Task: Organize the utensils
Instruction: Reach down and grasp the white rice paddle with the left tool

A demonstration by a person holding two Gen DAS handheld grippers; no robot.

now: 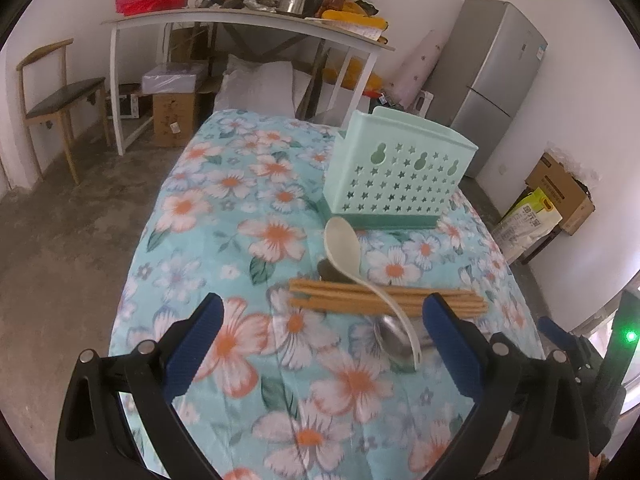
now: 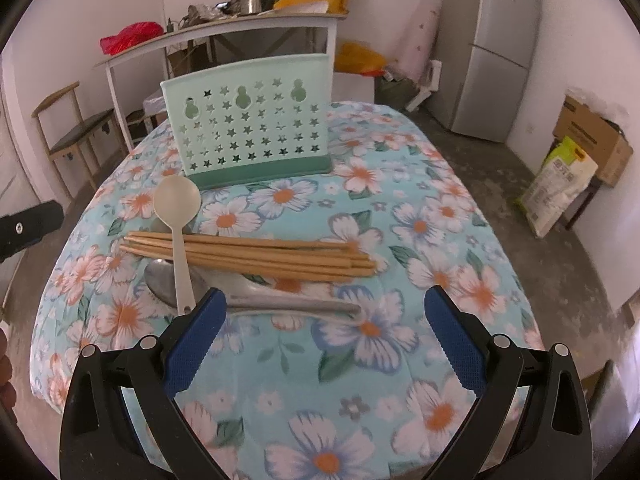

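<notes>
A mint-green utensil holder (image 1: pixel 396 180) (image 2: pixel 252 128) with star holes stands upright on the floral tablecloth. In front of it lies a bundle of wooden chopsticks (image 1: pixel 384 300) (image 2: pixel 256 254), with a white plastic spoon (image 1: pixel 344 248) (image 2: pixel 178 208) resting across them. A metal spoon (image 1: pixel 394 340) (image 2: pixel 280 300) lies partly under the pile. My left gripper (image 1: pixel 324 312) hovers open just short of the pile, holding nothing. Wide open as well, my right gripper (image 2: pixel 324 308) has its left fingertip (image 2: pixel 208 308) near the white spoon's handle end.
The floral cloth (image 1: pixel 240 248) (image 2: pixel 400 208) drapes over the table's edges on all sides. Behind stand a cluttered white table (image 1: pixel 248 20), a wooden chair (image 1: pixel 56 96), a grey fridge (image 1: pixel 492 80) (image 2: pixel 500 48), and cardboard boxes (image 2: pixel 592 136) and bags on the floor.
</notes>
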